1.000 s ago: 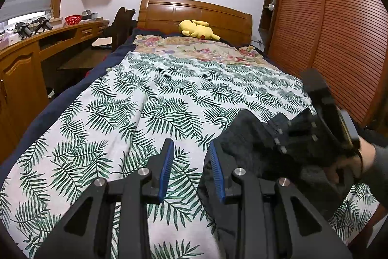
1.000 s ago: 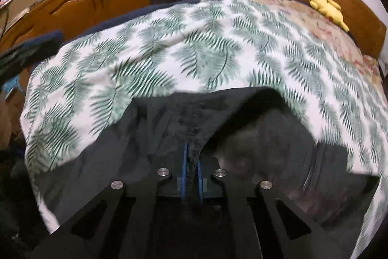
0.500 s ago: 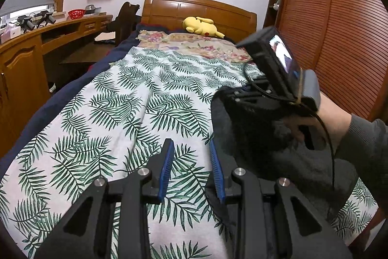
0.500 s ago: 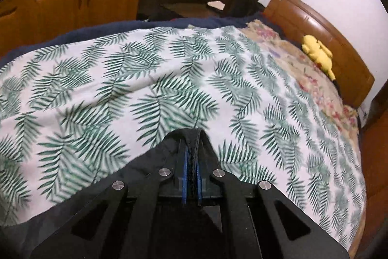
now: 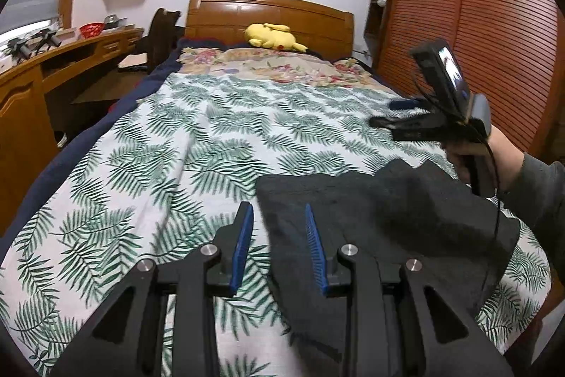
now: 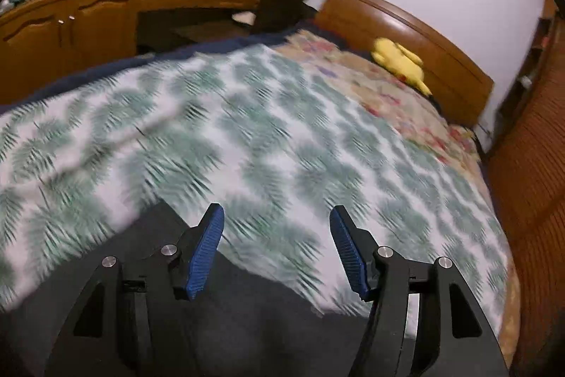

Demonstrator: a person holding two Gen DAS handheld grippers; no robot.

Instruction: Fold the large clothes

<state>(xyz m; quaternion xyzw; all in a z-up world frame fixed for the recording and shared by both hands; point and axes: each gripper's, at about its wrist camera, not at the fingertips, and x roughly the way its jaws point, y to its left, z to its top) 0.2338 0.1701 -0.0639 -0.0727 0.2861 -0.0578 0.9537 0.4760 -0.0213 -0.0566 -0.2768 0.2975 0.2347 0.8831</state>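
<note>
A: Where does the dark grey cloth garment [image 5: 381, 221] lie now?

B: It lies folded on the leaf-printed white and green bedspread [image 5: 197, 143], at the near right part of the bed. Your left gripper [image 5: 279, 246] hangs just over its left edge: the right blue pad is above the cloth, the left pad is above the bedspread.

A: Does the left gripper hold it?

B: No. Its jaws stand partly apart, and the edge of the garment lies below and between them, not pinched.

A: And the right gripper [image 6: 277, 251]?

B: Its jaws have just been opening, and nothing is between them. It is above the garment's far edge, and the cloth is under its fingers [image 6: 204, 249]. In the left view your right hand [image 5: 494, 158] is raised beyond the garment.

A: Anything else?

B: A yellow plush toy [image 5: 272, 37] lies by the wooden headboard [image 5: 268, 13].
</note>
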